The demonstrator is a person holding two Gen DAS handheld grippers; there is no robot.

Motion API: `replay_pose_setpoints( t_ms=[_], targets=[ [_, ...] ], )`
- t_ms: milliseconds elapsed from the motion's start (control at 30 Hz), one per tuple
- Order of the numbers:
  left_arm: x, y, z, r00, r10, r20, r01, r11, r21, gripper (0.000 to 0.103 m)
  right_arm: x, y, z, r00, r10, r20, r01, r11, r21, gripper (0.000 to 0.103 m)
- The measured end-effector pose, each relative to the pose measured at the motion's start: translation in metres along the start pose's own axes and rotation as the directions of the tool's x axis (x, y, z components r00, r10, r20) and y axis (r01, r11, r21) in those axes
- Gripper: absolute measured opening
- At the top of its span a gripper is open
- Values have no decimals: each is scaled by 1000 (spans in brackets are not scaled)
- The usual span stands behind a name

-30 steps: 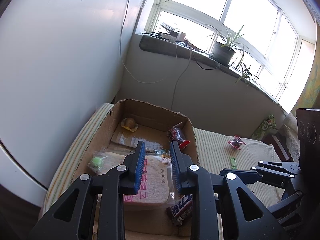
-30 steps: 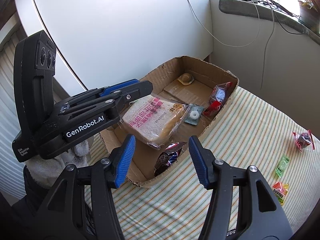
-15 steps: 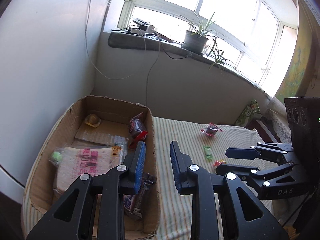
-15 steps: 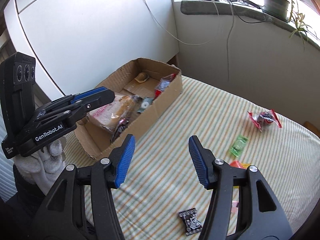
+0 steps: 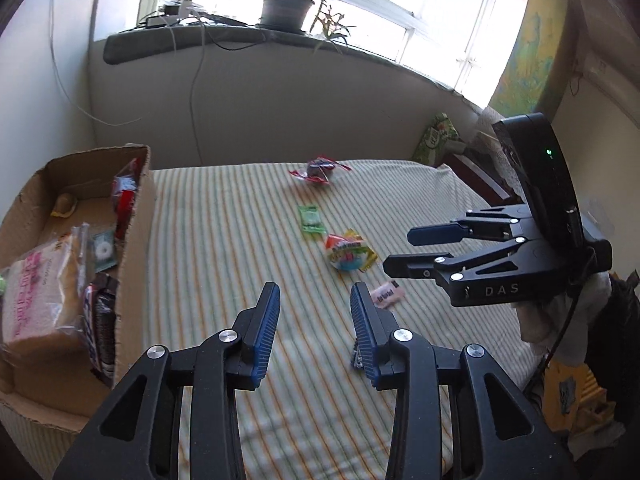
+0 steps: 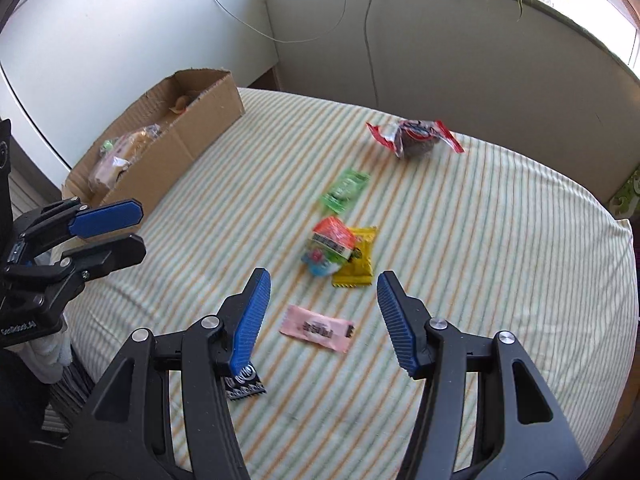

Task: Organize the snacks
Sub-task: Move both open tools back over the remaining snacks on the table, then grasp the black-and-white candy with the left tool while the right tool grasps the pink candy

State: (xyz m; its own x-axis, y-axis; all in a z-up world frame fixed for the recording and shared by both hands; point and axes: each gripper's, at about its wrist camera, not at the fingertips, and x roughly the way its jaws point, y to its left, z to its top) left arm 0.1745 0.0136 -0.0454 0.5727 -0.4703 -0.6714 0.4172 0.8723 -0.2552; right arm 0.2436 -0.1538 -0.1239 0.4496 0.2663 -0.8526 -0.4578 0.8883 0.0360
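A cardboard box (image 5: 136, 264) (image 6: 200, 128) at the table's left holds a wrapped bread loaf (image 5: 36, 300) and other snacks. Loose on the striped cloth lie a red-wrapped snack (image 6: 416, 140), a green packet (image 6: 345, 190), a colourful round packet (image 6: 330, 250) on a yellow packet (image 6: 358, 264), a pink sachet (image 6: 317, 328) and a black packet (image 6: 244, 386). My left gripper (image 5: 314, 334) is open and empty over the cloth, right of the box. My right gripper (image 6: 322, 318) is open and empty just above the pink sachet.
A wall and a window sill with a potted plant (image 5: 286, 8) and cables stand behind the table. The table's rounded edge (image 6: 624, 280) drops off at the right. A green patterned bag (image 5: 436, 136) sits beyond the far right edge.
Both grippers have swung right, away from the box and over the loose snacks. The left gripper's jaws have opened wider. The bread loaf stays in the box.
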Motion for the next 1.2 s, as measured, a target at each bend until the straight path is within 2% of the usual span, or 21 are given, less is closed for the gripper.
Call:
replay_pose_setpoints(
  t_ms=[133, 200, 300, 367, 467, 567, 767, 1033, 1133, 1200],
  targets=[
    [14, -21, -14, 996, -64, -70, 66, 997, 30, 35, 8, -3, -14, 999, -18, -51, 14, 997, -77, 57],
    [21, -31, -23, 989, -96, -109, 101, 994, 39, 35, 12, 2, -21, 997, -31, -74, 21, 992, -125, 52],
    [26, -41, -32, 970, -185, -160, 188, 982, 6, 35, 19, 11, -25, 994, -55, -89, 36, 977, -208, 48],
    [30, -44, -36, 960, -210, -183, 211, 977, -14, 35, 23, 16, -24, 993, -65, -94, 40, 967, -251, 48],
    [41, -46, -39, 962, -176, -208, 178, 984, -9, 35, 29, 25, -21, 991, -95, -91, 63, 948, -311, 47],
    [49, -45, -41, 961, -159, -228, 161, 987, -12, 35, 36, 33, -18, 990, -94, -103, 52, 935, -352, 47],
    [59, -48, -30, 970, -106, -217, 109, 994, 5, 35, 44, 32, -11, 991, -68, -116, 23, 937, -350, 47],
    [72, -60, -30, 977, -8, -215, 33, 993, 112, 35, 36, 20, -19, 991, -37, -130, -5, 953, -304, 22],
    [76, -67, -31, 979, 32, -201, 2, 986, 167, 34, 31, 15, -23, 991, -41, -125, 3, 958, -287, 22],
    [77, -69, -33, 981, 68, -183, -30, 979, 201, 26, 32, 9, -26, 992, -45, -120, 9, 960, -280, 22]
  ],
)
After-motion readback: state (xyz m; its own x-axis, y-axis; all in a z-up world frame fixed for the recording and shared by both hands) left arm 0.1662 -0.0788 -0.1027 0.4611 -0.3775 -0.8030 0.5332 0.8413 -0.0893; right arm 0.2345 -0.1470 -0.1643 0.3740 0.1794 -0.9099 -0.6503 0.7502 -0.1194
